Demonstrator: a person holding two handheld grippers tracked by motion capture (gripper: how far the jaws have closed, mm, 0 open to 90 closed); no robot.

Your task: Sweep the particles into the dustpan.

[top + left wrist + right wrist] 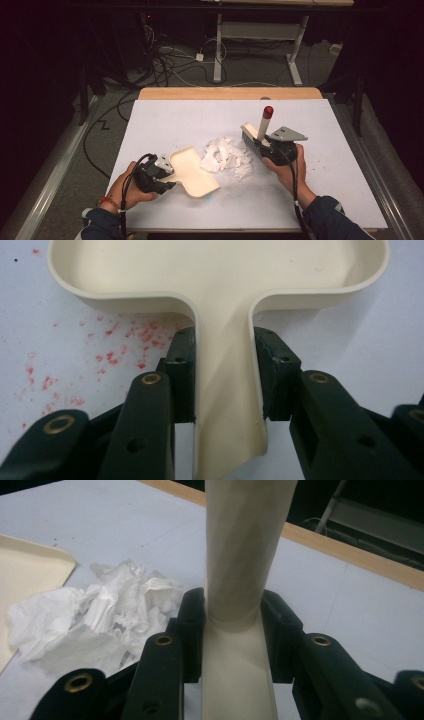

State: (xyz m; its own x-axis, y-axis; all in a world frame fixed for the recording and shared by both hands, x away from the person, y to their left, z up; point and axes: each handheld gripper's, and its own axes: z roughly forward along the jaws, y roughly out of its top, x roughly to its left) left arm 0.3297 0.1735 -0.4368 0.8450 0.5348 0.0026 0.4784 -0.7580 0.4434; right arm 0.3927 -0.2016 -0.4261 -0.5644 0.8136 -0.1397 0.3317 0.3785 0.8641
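A cream dustpan (pixel 192 171) lies on the white table, its mouth toward a heap of crumpled white paper (pixel 226 156). My left gripper (pixel 161 174) is shut on the dustpan's handle (pixel 225 390); both pads press its sides. My right gripper (pixel 267 147) is shut on the cream handle (pixel 240 555) of a brush (pixel 251 136), whose bristle head sits at the right edge of the paper and whose handle ends in a red tip (pixel 268 111). The paper heap (pixel 95 620) and the dustpan's corner (pixel 30 575) also appear in the right gripper view.
Red specks (pixel 115 345) are scattered on the table surface beside the dustpan handle. The table's wooden far edge (pixel 230 93) runs along the back. Cables (pixel 165 65) and a desk frame (pixel 260 35) stand on the floor behind.
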